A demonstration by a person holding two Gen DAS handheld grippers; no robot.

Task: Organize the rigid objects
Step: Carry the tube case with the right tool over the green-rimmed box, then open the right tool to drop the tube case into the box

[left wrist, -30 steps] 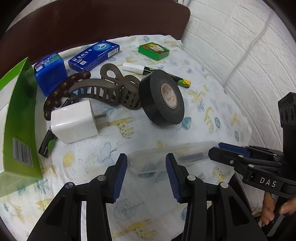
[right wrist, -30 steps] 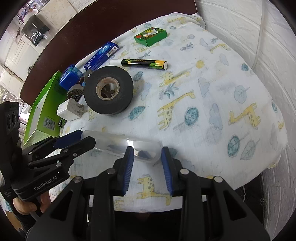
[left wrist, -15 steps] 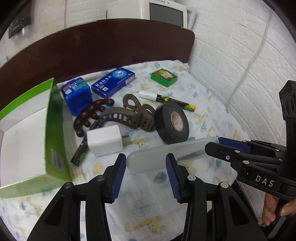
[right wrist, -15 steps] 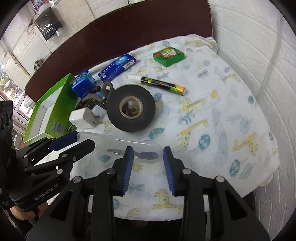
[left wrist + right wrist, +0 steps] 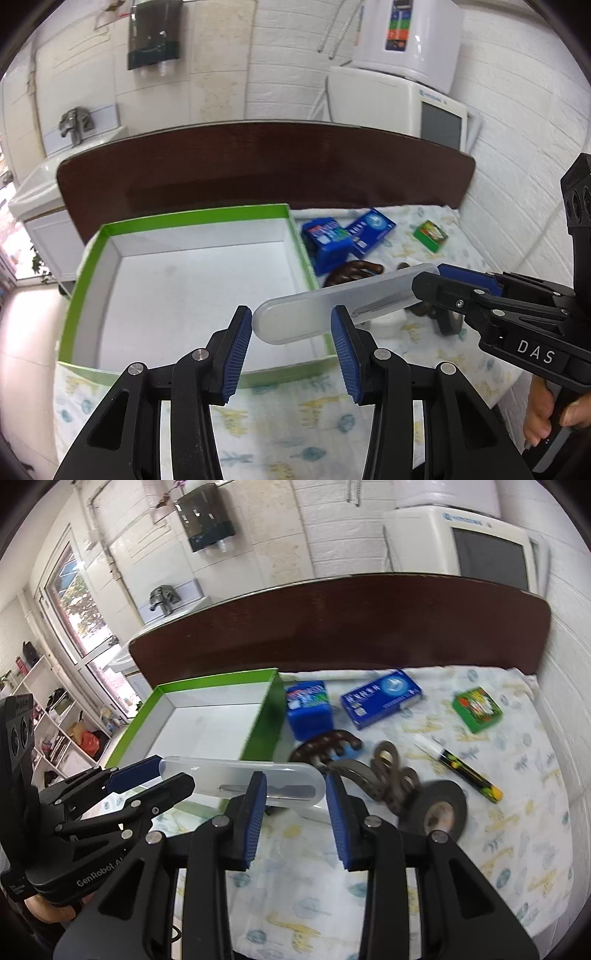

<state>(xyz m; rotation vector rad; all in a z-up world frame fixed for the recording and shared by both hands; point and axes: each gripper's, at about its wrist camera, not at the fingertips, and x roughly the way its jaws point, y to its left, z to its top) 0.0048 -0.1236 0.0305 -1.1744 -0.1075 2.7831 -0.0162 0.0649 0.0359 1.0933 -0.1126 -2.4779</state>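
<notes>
Grippers at each end of a clear plastic case [image 5: 332,308]: left gripper [image 5: 291,345] and right gripper [image 5: 293,814] both clamp it, lifted above the green box's [image 5: 177,225] near right corner.

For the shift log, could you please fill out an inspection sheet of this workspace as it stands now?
Surface: table under a giraffe-print cloth.
Job's things: clear case held in the air by both ends, partly over the green box, whose white inside shows nothing.
Clutter: tape roll, marker, two blue packs, small green box, two hair clips.
Grippers: left gripper and right gripper, jaws each around one end of the case.
Cables: nothing seen.
Surroundings: brick wall, old monitor, wall dispenser.
</notes>
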